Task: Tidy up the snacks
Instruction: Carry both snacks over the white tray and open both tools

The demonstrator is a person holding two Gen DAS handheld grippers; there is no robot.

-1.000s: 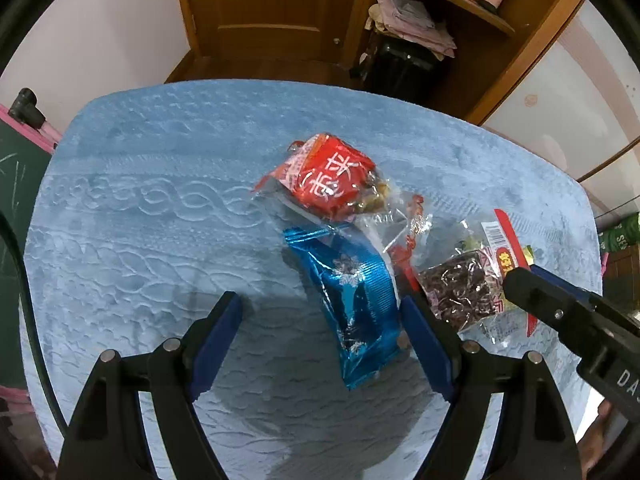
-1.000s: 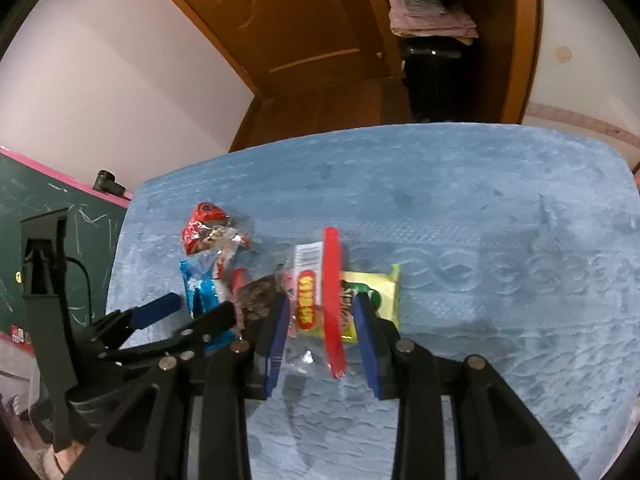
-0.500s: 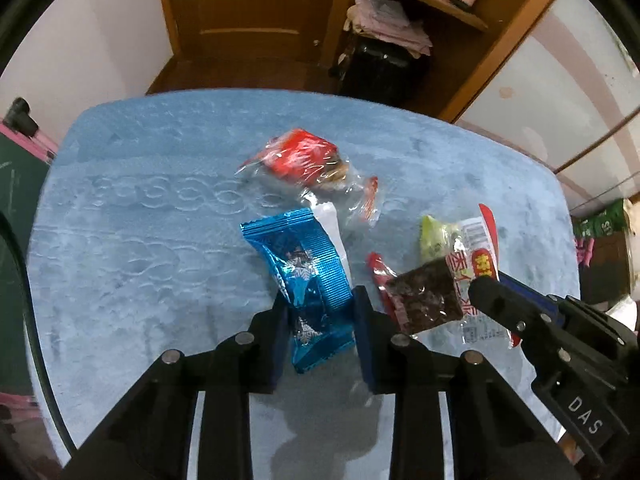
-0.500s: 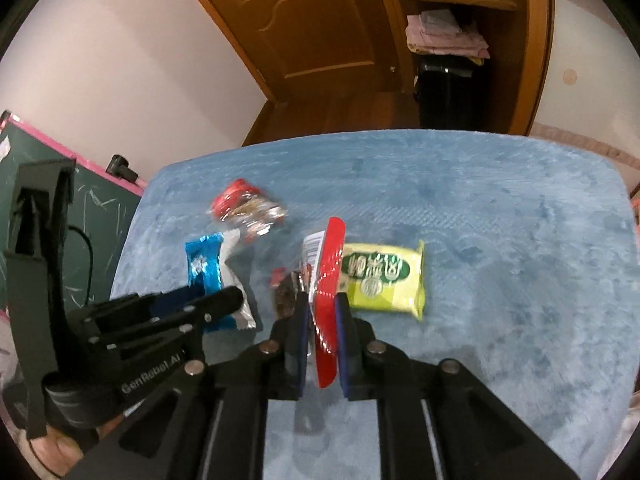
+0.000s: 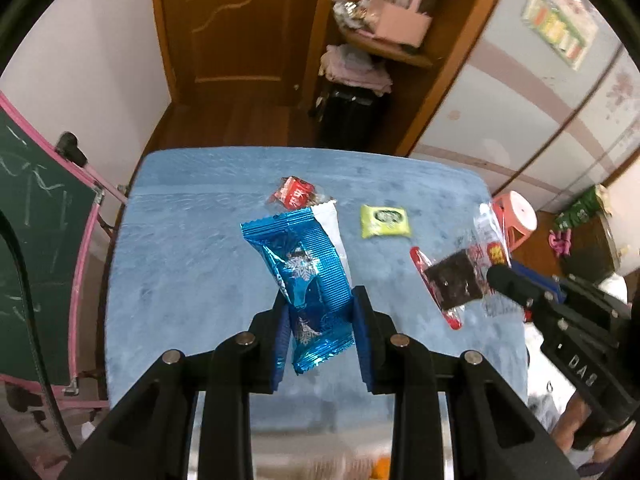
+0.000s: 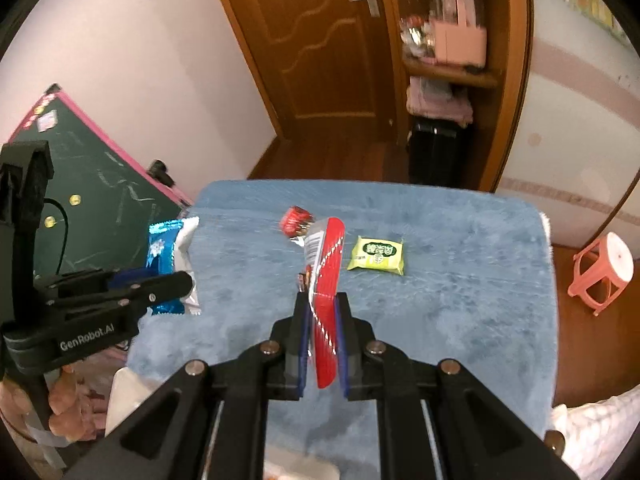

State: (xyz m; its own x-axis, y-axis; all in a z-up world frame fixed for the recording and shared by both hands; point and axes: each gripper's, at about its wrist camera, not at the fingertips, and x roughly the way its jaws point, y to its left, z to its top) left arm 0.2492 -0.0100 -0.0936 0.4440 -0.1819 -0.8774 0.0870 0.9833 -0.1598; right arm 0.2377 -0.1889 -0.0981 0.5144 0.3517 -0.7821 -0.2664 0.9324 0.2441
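My left gripper (image 5: 320, 308) is shut on a shiny blue snack packet (image 5: 304, 276) and holds it up above the blue cloth-covered table (image 5: 192, 272). My right gripper (image 6: 321, 312) is shut on a clear bag with a red strip and dark snacks (image 6: 326, 276), lifted off the table; the bag also shows in the left wrist view (image 5: 460, 276). A small red snack packet (image 5: 295, 193) and a yellow-green packet (image 5: 385, 221) lie on the table beyond both grippers. The blue packet also shows at the left of the right wrist view (image 6: 168, 256).
A wooden door (image 5: 236, 24) and a shelf unit with clothes and a dark suitcase (image 5: 352, 108) stand behind the table. A green chalkboard (image 5: 36, 240) leans at the left. A pink stool (image 6: 604, 272) stands on the floor at the right.
Both grippers have closed on their packets and lifted them off the table, pulling back. The red and yellow-green packets stay on the cloth.
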